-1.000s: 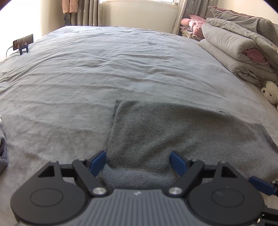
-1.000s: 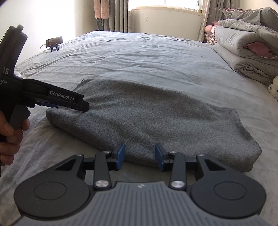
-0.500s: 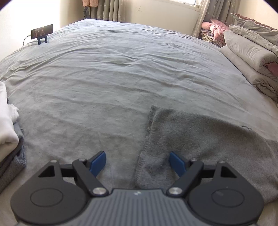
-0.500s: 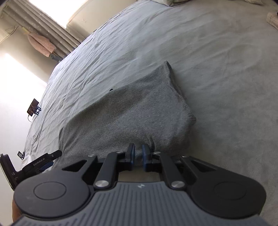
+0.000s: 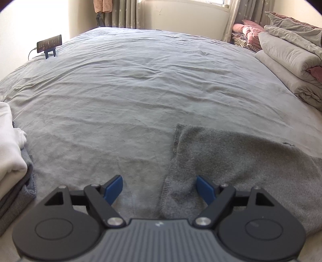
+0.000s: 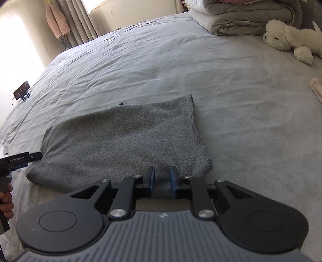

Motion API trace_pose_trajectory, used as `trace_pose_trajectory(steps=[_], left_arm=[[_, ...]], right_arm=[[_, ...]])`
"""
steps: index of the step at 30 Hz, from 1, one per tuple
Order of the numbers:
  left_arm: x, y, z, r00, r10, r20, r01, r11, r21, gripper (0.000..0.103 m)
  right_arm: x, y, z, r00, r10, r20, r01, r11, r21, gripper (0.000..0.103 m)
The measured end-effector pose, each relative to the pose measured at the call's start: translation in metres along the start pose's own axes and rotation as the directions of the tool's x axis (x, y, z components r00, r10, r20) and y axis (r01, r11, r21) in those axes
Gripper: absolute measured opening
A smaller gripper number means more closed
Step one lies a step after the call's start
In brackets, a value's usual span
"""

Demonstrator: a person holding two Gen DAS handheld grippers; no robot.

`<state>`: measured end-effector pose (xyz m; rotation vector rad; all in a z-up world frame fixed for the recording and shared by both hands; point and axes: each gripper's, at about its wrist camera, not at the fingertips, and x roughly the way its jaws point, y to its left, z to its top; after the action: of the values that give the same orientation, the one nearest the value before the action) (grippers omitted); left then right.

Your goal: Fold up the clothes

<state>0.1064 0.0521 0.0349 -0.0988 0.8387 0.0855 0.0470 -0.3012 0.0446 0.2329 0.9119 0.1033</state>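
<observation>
Since a second ago the right gripper (image 6: 162, 179) has swung around and pinched the grey garment's (image 6: 124, 139) near edge; left gripper (image 5: 159, 186) hovers, jaws wide, over its corner on the bed (image 5: 140, 80); next fold looks ready.

Daylit bedroom, two fisheye views with strong barrel distortion.
Daylight from the window (image 5: 181, 4) overexposes the wall (image 6: 18, 40) at left; the bedsheet (image 5: 140, 80) is evenly lit with soft shadows; corners vignette dark; focus is sharp.
</observation>
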Motion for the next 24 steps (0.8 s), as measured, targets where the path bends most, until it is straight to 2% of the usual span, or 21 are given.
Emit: trace_pose_trajectory(steps=[2, 3, 5, 6, 7, 10, 18, 21, 24], left_arm=[[0.0, 0.0, 0.0, 1.0, -0.006, -0.001, 0.006, 1.0, 0.003, 0.081], [0.0, 0.0, 0.0, 1.0, -0.005, -0.004, 0.005, 1.0, 0.002, 0.081], [0.003, 0.004, 0.001, 1.0, -0.009, -0.015, 0.008, 1.0, -0.014, 0.082], [0.004, 0.005, 0.001, 1.0, -0.01, -0.021, 0.01, 1.0, -0.021, 0.082], [0.004, 0.006, 0.001, 1.0, -0.012, -0.024, 0.011, 1.0, -0.028, 0.082], [0.004, 0.009, 0.002, 1.0, -0.002, -0.026, 0.001, 0.999, -0.039, 0.082], [-0.001, 0.014, 0.006, 0.999, 0.047, -0.002, -0.047, 0.997, -0.055, 0.082], [-0.016, 0.0, 0.001, 0.998, 0.025, 0.055, -0.025, 1.0, 0.001, 0.082], [-0.032, -0.015, -0.004, 0.994, 0.0, 0.112, -0.007, 0.998, 0.059, 0.081]], right_arm=[[0.004, -0.006, 0.001, 1.0, -0.004, -0.013, 0.004, 1.0, -0.001, 0.019], [0.004, -0.005, 0.001, 0.999, -0.041, -0.012, 0.04, 0.999, -0.031, 0.019], [0.004, 0.0, 0.0, 0.986, -0.165, 0.009, 0.164, 0.977, -0.134, 0.044], [0.004, 0.001, -0.002, 0.974, -0.226, 0.033, 0.228, 0.956, -0.185, 0.073], [0.006, 0.0, -0.003, 0.966, -0.254, 0.046, 0.258, 0.943, -0.21, 0.076], [0.007, -0.015, 0.0, 0.977, -0.212, 0.014, 0.212, 0.967, -0.139, 0.074], [0.002, -0.01, 0.004, 0.971, -0.235, 0.047, 0.24, 0.952, -0.188, 0.074], [0.0, -0.012, 0.006, 0.964, -0.259, 0.063, 0.266, 0.946, -0.185, 0.074], [-0.004, -0.009, 0.006, 0.951, -0.287, 0.116, 0.304, 0.935, -0.183, 0.074]])
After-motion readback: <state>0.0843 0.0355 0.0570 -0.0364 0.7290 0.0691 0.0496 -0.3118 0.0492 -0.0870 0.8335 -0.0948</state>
